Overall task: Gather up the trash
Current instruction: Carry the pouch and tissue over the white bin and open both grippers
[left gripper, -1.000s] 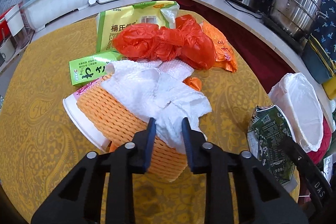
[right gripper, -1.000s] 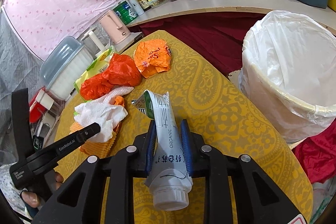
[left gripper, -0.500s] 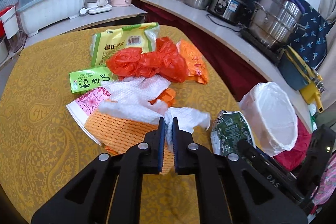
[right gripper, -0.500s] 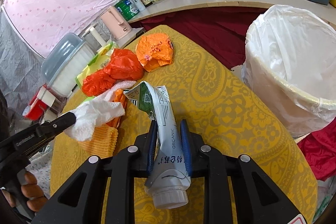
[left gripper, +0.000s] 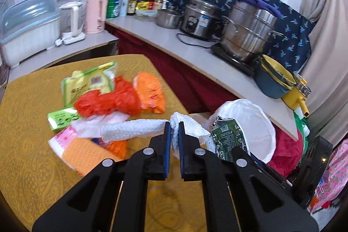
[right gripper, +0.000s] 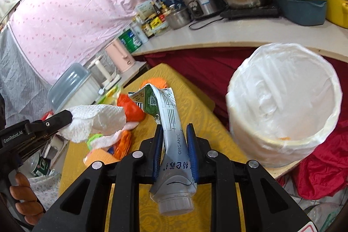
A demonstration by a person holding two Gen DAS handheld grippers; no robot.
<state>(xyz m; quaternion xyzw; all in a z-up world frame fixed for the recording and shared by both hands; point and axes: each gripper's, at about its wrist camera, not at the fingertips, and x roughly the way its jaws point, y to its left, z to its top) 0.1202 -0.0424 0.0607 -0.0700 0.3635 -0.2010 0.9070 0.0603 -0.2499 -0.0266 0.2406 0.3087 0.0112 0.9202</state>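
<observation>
The right gripper point(right gripper: 175, 138) is clamped on one flattened carton point(right gripper: 171, 121), held above the table point(right gripper: 195, 110) just beside the one white-lined bin point(right gripper: 282, 105). The left gripper point(left gripper: 173, 129) pinches one white paper towel point(left gripper: 134, 129) (lifted off the table). Beyond lie two orange bags point(left gripper: 108, 101).

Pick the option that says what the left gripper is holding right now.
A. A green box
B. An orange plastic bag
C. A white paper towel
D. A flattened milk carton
C. The left gripper is shut on a white paper towel that drapes to both sides of its fingers, above the table; the right-wrist view shows the same paper towel in it, while the flattened carton sits in the right gripper.
</observation>
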